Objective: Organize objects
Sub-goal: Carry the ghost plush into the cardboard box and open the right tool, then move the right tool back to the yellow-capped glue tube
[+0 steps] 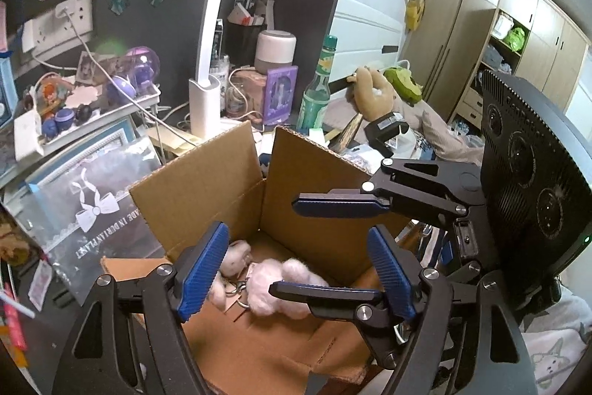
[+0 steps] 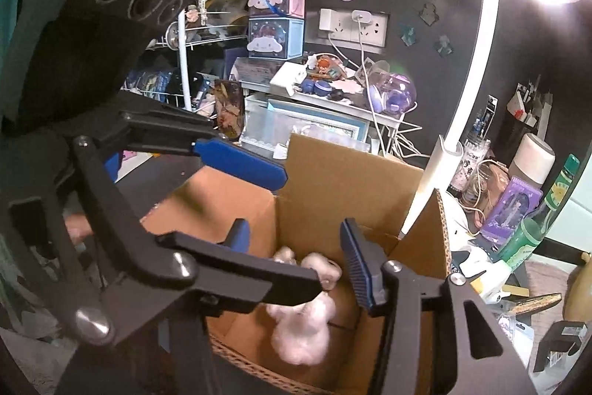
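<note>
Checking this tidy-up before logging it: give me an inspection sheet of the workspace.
Surface: dark desk, crowded.
Job's things: pink plush toy lies inside the open cardboard box.
Clutter: green bottle, purple globe, white tray.
Grippers: left gripper and right gripper open above the box, holding nothing.
Cables: white cable from the wall socket.
Surroundings: desk lamp, wardrobe.
</note>
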Demonstrator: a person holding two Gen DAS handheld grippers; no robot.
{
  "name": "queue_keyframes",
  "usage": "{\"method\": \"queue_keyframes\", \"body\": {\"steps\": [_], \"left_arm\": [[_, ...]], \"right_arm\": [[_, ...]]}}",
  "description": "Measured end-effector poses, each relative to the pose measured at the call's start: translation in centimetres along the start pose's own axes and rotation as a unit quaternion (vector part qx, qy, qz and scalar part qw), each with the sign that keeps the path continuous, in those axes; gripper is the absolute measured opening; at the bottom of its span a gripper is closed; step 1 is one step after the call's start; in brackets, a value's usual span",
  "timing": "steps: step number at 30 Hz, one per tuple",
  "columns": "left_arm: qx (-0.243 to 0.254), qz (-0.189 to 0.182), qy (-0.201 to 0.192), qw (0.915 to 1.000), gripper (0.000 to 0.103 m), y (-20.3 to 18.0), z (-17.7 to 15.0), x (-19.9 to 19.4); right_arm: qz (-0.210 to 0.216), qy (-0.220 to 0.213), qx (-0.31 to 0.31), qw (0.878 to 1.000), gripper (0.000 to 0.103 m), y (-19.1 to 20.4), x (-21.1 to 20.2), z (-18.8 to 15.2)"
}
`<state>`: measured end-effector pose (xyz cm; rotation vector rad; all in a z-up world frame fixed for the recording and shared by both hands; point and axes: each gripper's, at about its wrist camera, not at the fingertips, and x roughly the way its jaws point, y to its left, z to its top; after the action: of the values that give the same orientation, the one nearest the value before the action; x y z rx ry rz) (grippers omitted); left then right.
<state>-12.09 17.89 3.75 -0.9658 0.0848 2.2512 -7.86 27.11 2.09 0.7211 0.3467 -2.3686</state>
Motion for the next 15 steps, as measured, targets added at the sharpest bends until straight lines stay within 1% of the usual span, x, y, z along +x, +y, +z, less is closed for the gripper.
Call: {"method": "queue_keyframes", "body": {"steps": [3, 7, 9, 11, 15], "left_arm": [[0.001, 0.004, -0.010, 0.9999, 0.076, 0.1, -0.2, -0.9], [-0.001, 0.013, -0.037, 0.9992, 0.076, 0.6, -1.3, -3.5], [-0.006, 0.019, -0.053, 0.9984, 0.077, 1.1, -2.1, -5.2], [-0.011, 0.027, -0.069, 0.9972, 0.082, 1.6, -3.0, -6.7], [-0.030, 0.055, -0.102, 0.9928, 0.084, 3.4, -5.6, -10.2]], "right_arm": [[0.004, -0.008, -0.001, 1.000, 0.047, 0.6, -0.5, 0.3], [0.016, -0.021, -0.010, 1.000, 0.047, 2.1, -1.3, 0.8], [0.033, -0.028, -0.017, 0.999, 0.047, 3.3, -1.7, 1.1], [0.049, -0.032, -0.026, 0.998, 0.047, 4.6, -1.8, 1.4], [0.082, -0.034, -0.048, 0.995, 0.047, 7.9, -1.9, 2.0]]}}
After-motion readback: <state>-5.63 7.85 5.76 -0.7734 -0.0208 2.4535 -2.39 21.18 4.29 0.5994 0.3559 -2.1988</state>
